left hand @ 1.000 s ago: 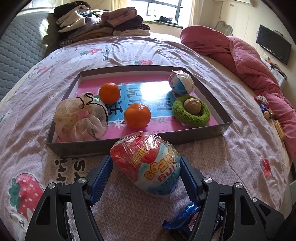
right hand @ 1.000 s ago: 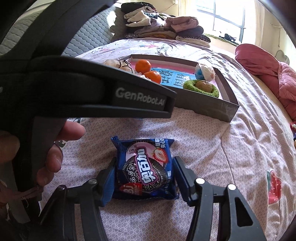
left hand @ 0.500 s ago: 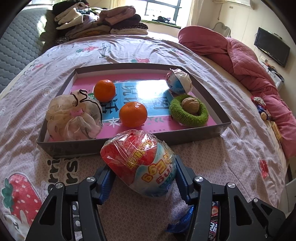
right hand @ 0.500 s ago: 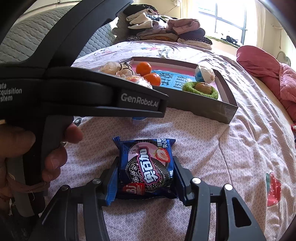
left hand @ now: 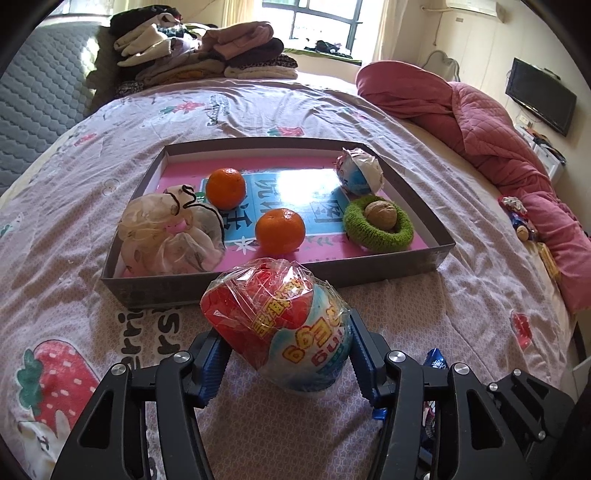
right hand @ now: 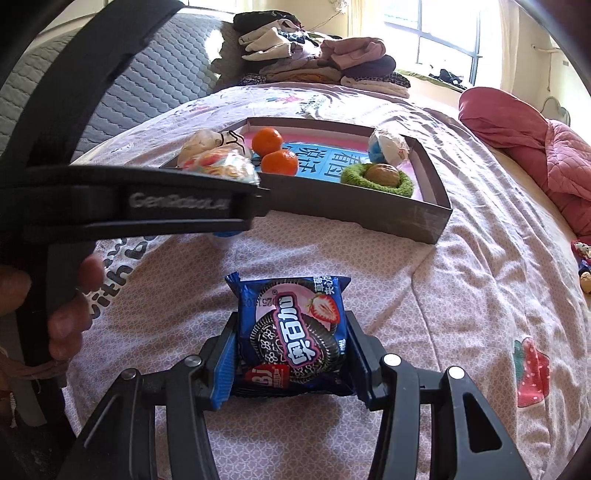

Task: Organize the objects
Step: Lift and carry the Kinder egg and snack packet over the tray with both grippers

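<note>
Two close wrist views, angled down over the bed, sharing the tray point(left hand: 436, 254).

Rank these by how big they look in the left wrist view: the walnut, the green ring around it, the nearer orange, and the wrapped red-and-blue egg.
1. Wrapped egg, though it is nearest the camera
2. Green ring
3. Nearer orange
4. Walnut

Folded clothes pile point(left hand: 199, 48), pink quilt point(left hand: 491, 125), wall television point(left hand: 541, 96), window point(left hand: 314, 18)
</note>
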A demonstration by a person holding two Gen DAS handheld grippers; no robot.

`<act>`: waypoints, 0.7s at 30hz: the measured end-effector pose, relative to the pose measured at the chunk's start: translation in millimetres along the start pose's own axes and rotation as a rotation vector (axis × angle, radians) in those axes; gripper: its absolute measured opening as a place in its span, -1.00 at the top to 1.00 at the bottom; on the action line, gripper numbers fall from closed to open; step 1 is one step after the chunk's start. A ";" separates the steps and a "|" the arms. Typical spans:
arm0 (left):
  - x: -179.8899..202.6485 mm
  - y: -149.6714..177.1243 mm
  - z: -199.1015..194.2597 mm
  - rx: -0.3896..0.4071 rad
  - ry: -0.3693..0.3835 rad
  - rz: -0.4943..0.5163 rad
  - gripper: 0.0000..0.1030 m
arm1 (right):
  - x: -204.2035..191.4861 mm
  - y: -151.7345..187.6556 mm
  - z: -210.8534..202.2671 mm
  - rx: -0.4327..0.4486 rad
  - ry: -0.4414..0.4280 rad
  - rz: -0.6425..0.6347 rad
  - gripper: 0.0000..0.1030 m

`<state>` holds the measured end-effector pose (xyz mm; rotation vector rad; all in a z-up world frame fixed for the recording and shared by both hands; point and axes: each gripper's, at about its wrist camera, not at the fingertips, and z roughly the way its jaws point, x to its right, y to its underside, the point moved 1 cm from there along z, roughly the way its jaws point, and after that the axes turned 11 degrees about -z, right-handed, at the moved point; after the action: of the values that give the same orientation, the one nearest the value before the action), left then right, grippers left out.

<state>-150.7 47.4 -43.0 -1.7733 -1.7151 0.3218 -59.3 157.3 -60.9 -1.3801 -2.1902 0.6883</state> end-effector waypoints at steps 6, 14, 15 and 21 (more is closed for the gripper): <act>-3.2 5.4 -8.9 0.011 -0.005 0.006 -0.16 | 1.0 1.5 -3.1 0.002 0.017 0.012 0.00; -8.5 13.6 -29.8 0.049 -0.022 0.018 -0.16 | 14.3 -2.9 -11.6 0.037 0.048 0.053 0.00; -9.2 13.8 -32.9 0.053 -0.022 0.019 -0.16 | 16.1 -4.7 -13.1 0.042 0.053 0.056 -0.01; -12.7 12.1 -49.0 0.081 -0.016 0.012 -0.16 | 24.0 -17.4 -24.3 0.085 0.072 0.064 0.00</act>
<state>-113.7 22.5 -16.0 -1.7272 -1.6793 0.4063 -65.7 176.8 -28.6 -1.4146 -2.0461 0.7344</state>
